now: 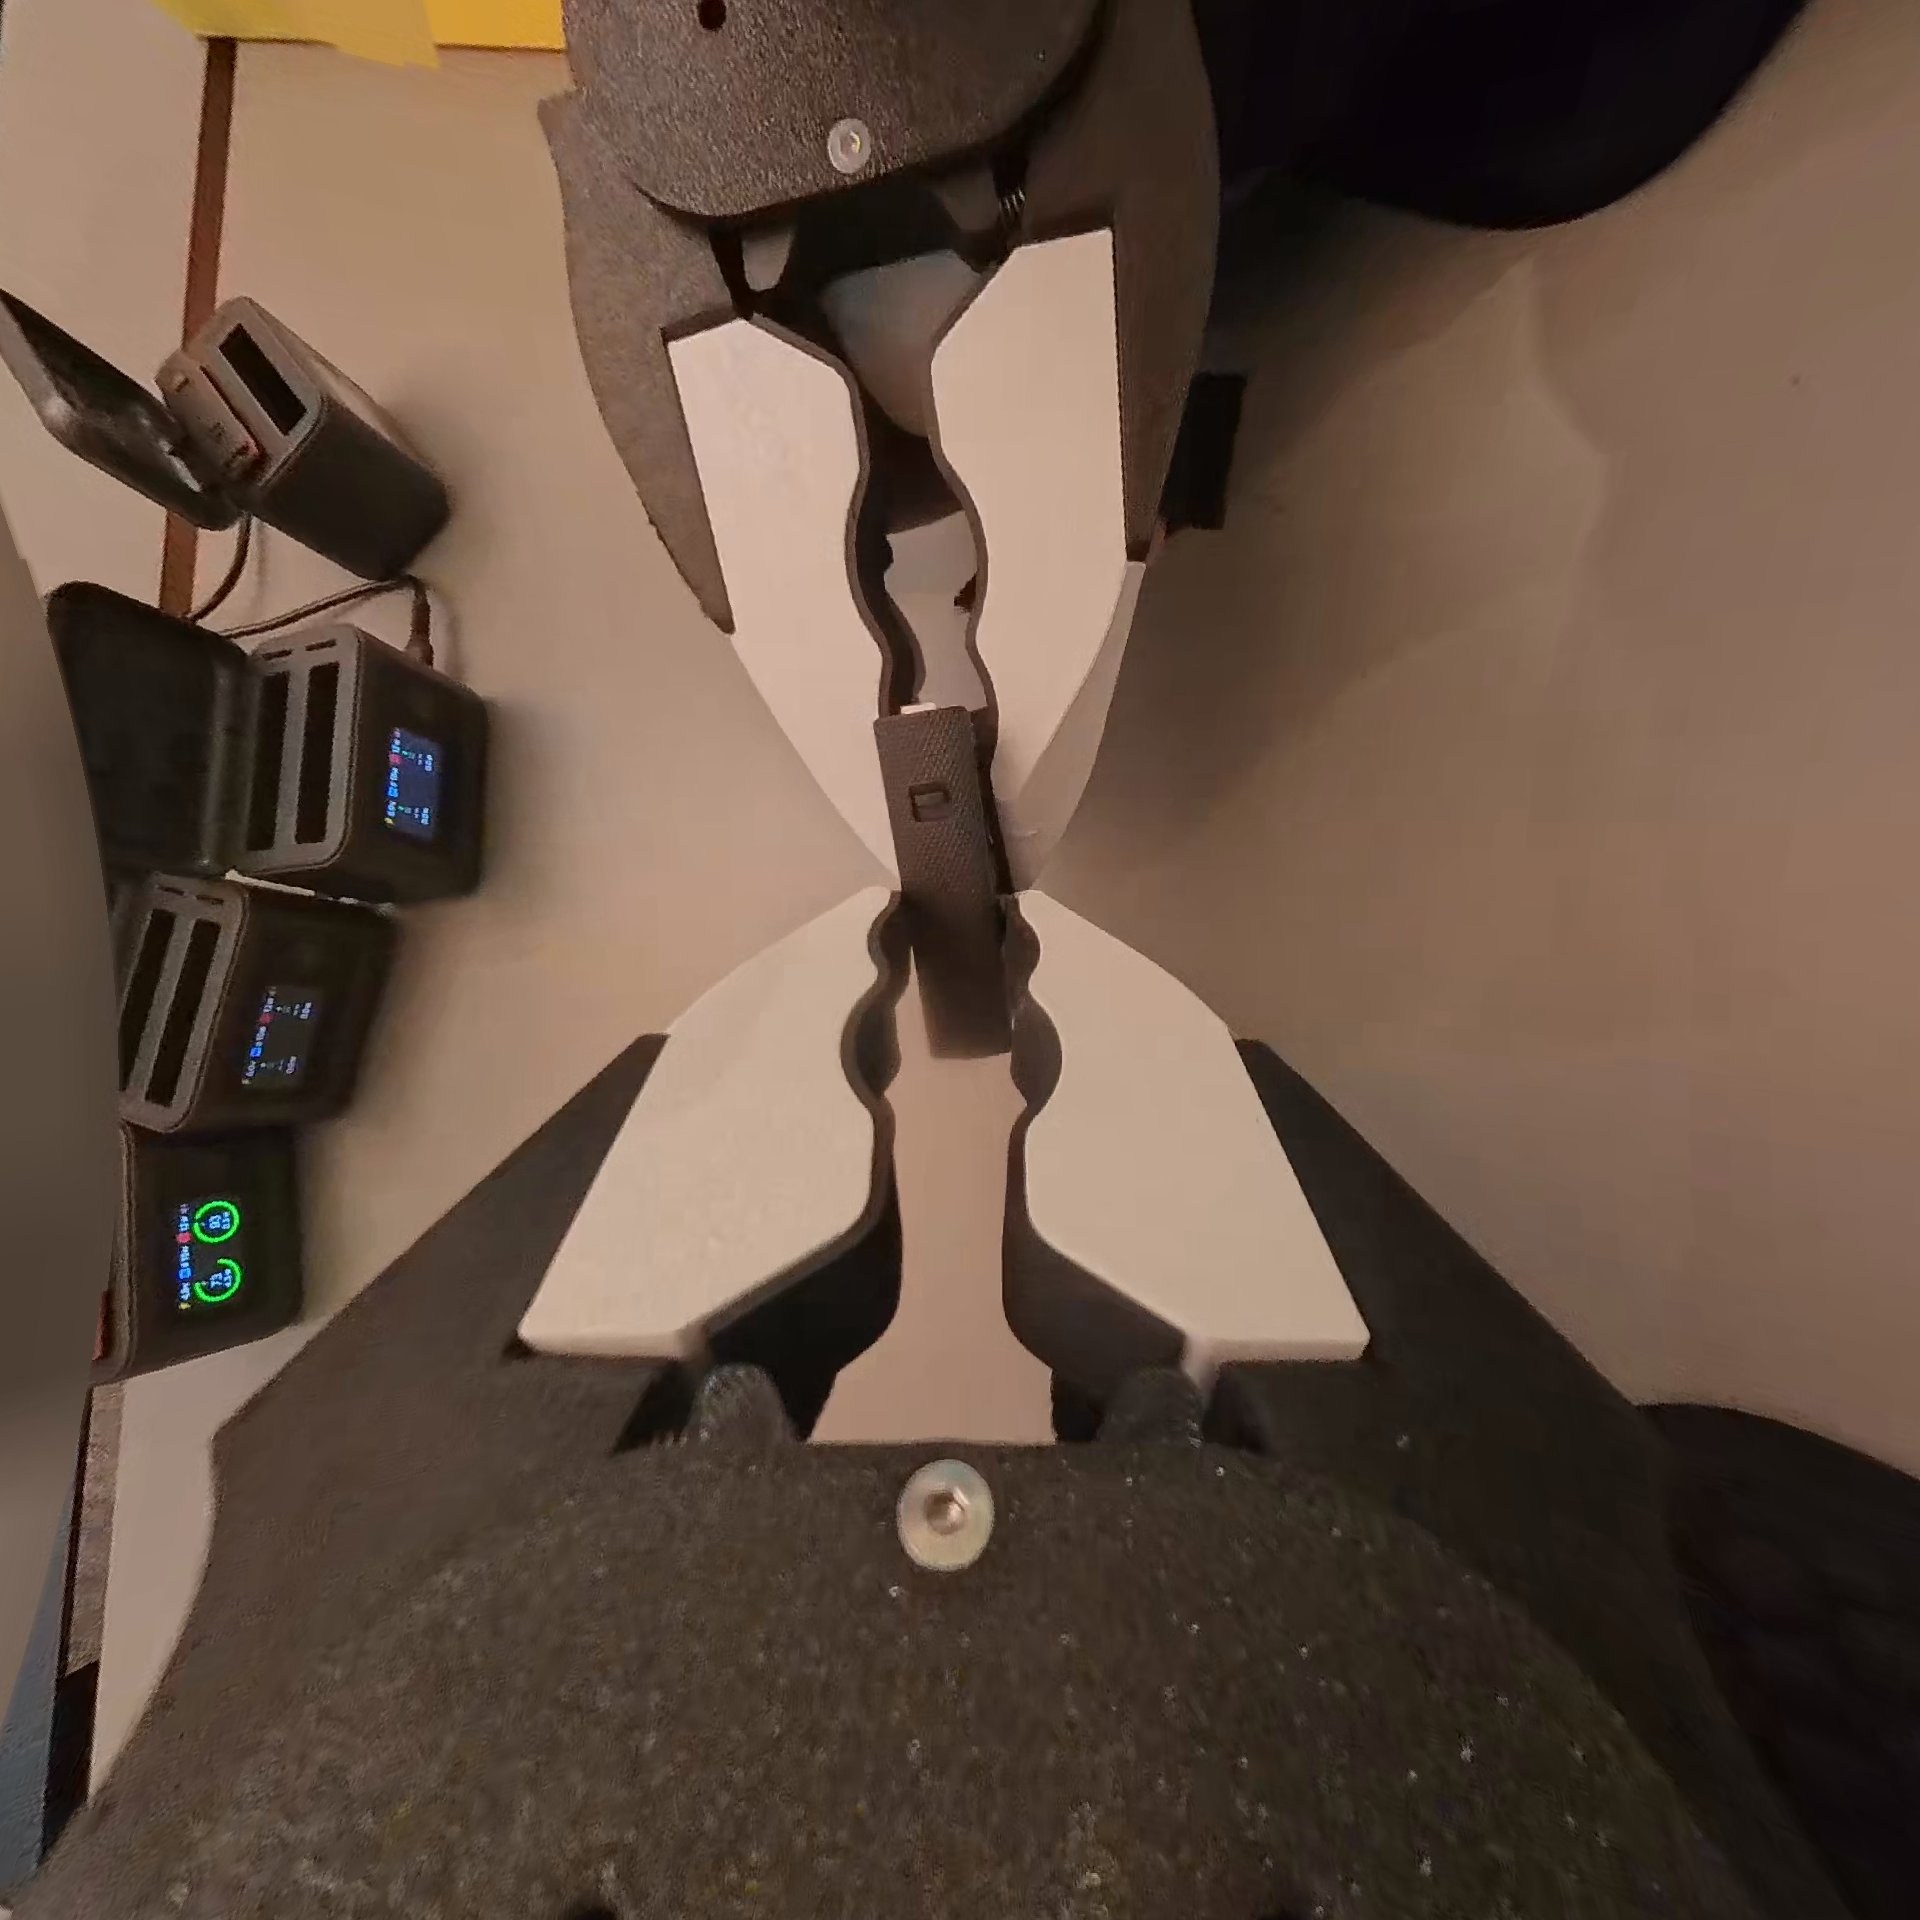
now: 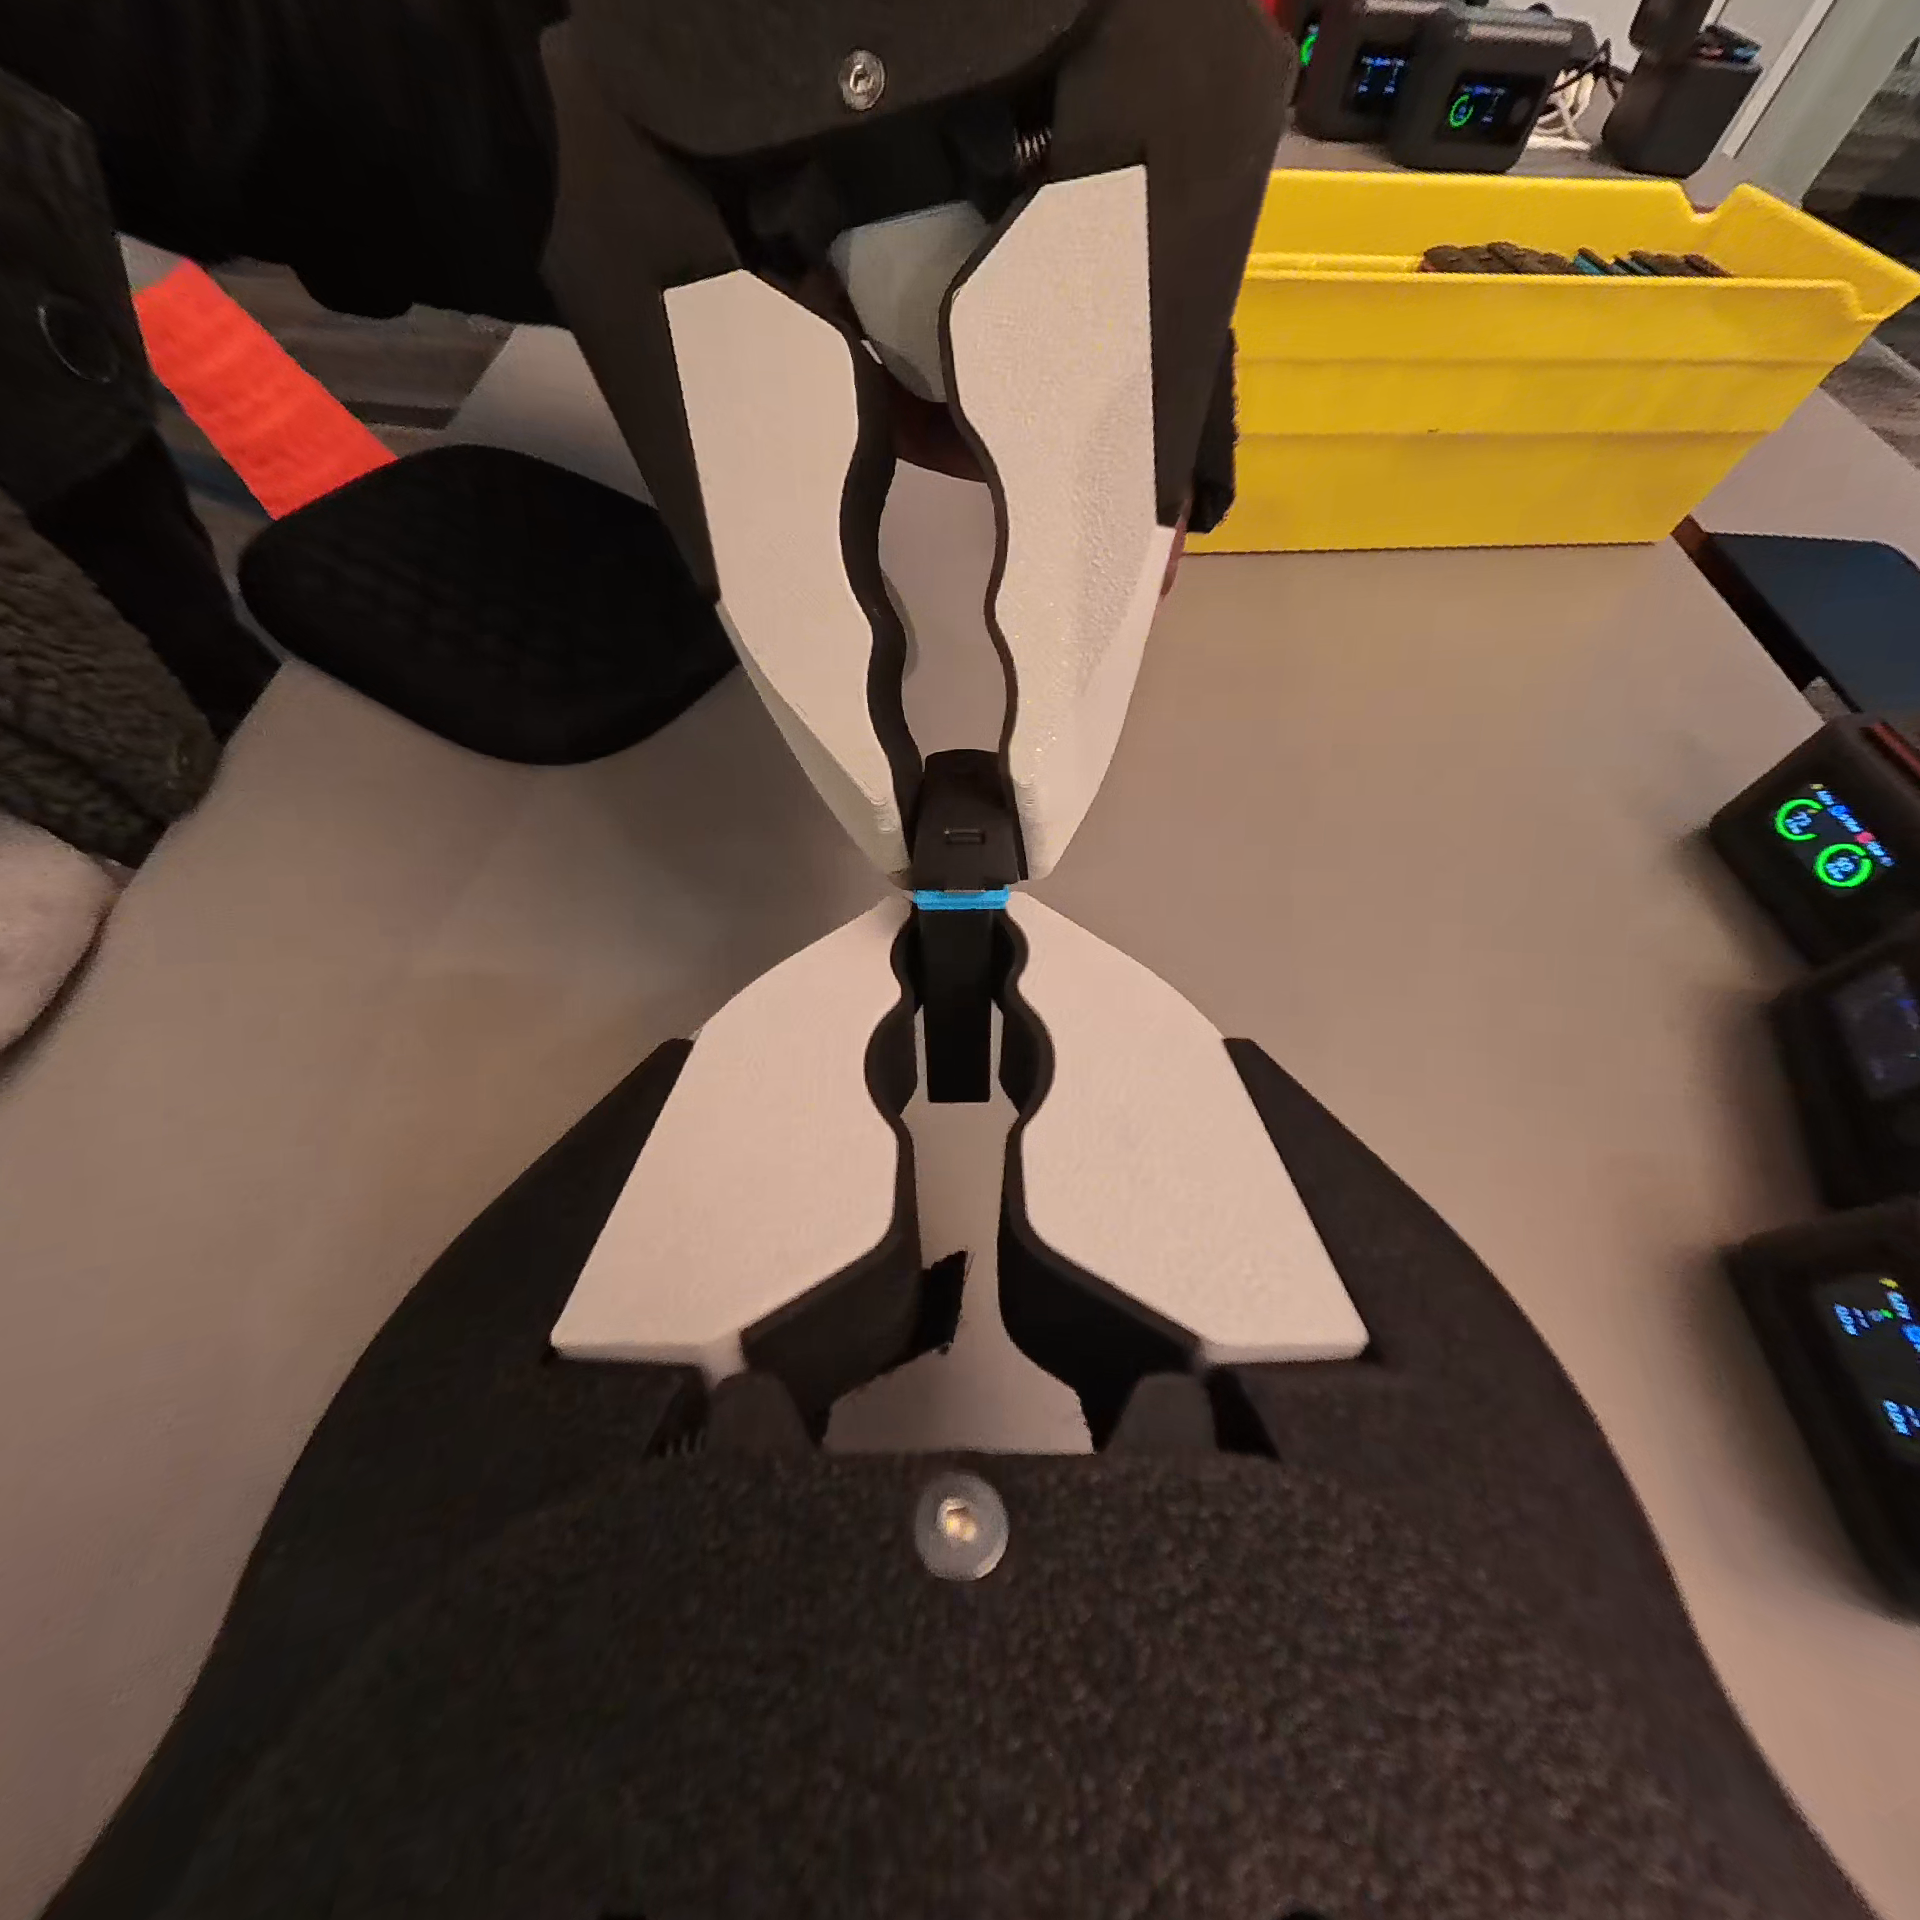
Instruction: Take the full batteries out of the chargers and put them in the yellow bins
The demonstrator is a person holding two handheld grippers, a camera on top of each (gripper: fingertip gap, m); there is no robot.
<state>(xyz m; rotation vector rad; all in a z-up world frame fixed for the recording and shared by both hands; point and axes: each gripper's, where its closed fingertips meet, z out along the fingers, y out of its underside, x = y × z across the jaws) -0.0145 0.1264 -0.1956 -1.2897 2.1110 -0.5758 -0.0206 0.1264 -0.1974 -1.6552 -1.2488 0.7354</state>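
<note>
left wrist view: black battery pinched at both ends, held above table; left gripper clamped on its near end, fingers white w/ wavy black inner edges; right gripper coming in from top of frame, tips closed on far end of same battery; textured side w/ small latch facing up.

right wrist view: same battery, blue band near its middle; right gripper squeezing near end, left gripper squeezing far end from opposite side; tips of the two nearly touching; battery clear of table.

outward, left wrist view: row of dark chargers along left edge of table, lids open, small screens lit, nearest one showing green rings; slots in middle two look empty; cables behind; yellow corner at top left.

outward, right wrist view: yellow bin far right on table, well apart from battery, row of dark batteries inside; more chargers at right edge w/ lit screens, others behind bin; black pad at left, orange item beyond it.
</note>
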